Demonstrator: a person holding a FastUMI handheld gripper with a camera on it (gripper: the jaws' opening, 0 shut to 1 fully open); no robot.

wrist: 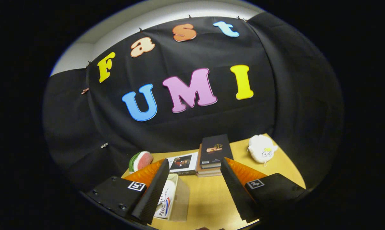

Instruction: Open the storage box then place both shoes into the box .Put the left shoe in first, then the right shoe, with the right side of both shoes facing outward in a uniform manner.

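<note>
Storage box (pixel 179 199) on the tabletop (pixel 211 198), one shoe (pixel 165 199) seen inside; gripper (pixel 192 191) jaws spread wide, empty, beside it. The second shoe is judged outstanding.

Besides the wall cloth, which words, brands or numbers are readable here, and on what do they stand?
Nothing reads clearly.
Shoe in the storage box: coloured print on its side, too blurred.
Dark book atop the stack: gold mark, too small.
Gripper, its fingers open over the table: square code markers, no words.
</note>
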